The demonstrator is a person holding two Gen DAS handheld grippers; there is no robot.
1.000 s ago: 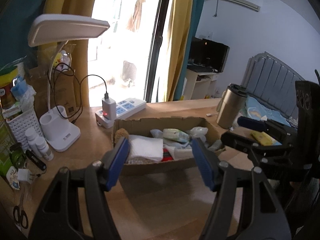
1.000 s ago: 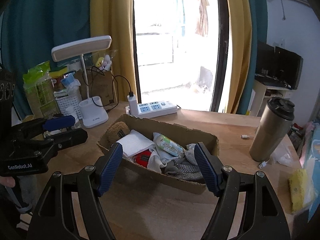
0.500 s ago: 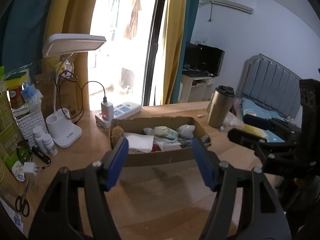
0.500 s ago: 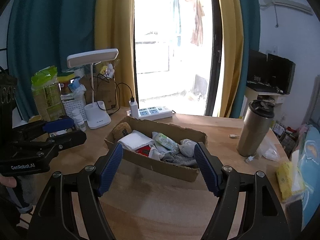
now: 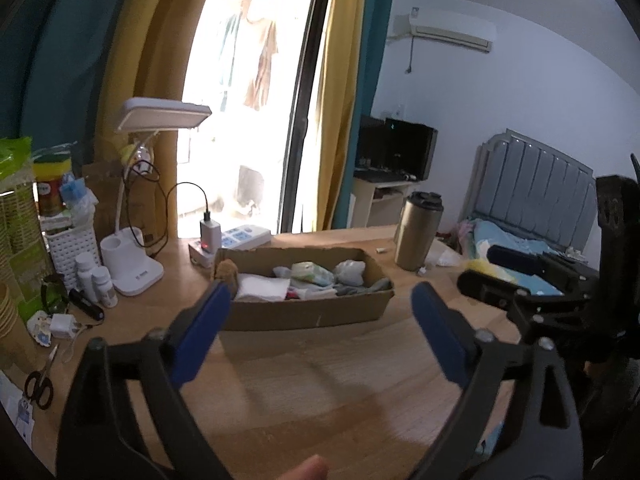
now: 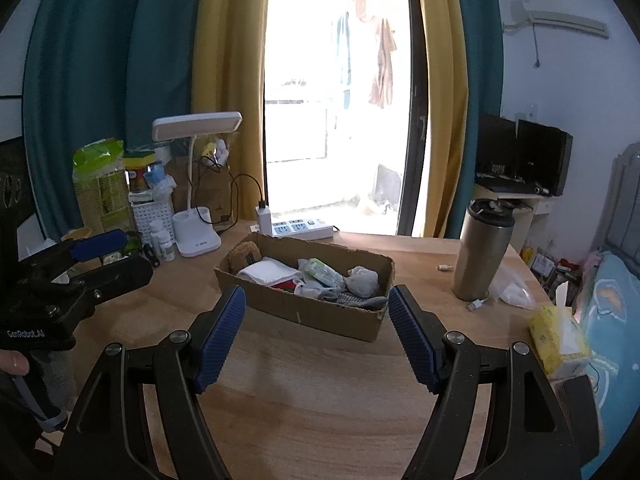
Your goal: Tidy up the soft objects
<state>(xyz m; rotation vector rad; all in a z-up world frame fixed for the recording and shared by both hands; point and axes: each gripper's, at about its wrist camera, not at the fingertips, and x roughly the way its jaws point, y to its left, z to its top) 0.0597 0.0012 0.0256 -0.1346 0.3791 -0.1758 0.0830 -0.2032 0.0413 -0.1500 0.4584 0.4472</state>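
A shallow cardboard box (image 5: 304, 314) (image 6: 320, 312) sits mid-table, holding soft things: a brown plush (image 6: 245, 254), a folded white cloth (image 6: 266, 270), a green wipes pack (image 6: 324, 274), a crumpled white bag (image 6: 362, 280) and a grey knit piece (image 6: 352, 300). My left gripper (image 5: 320, 300) hovers above the table short of the box. Its jaws are opening wide, with nothing between them. My right gripper (image 6: 316, 300) is open and empty, also short of the box. Each gripper shows at the edge of the other's view.
A steel tumbler (image 6: 482, 256) stands right of the box, with a yellow tissue pack (image 6: 558, 336) near the table's right edge. A white desk lamp (image 5: 132, 268), power strip (image 5: 240, 238), bottles (image 5: 98, 280) and scissors (image 5: 38, 384) crowd the left. A bed lies beyond.
Both grippers have drawn back from the box, which now looks smaller and farther. The left gripper's jaws have spread much wider. The right jaws keep the same gap.
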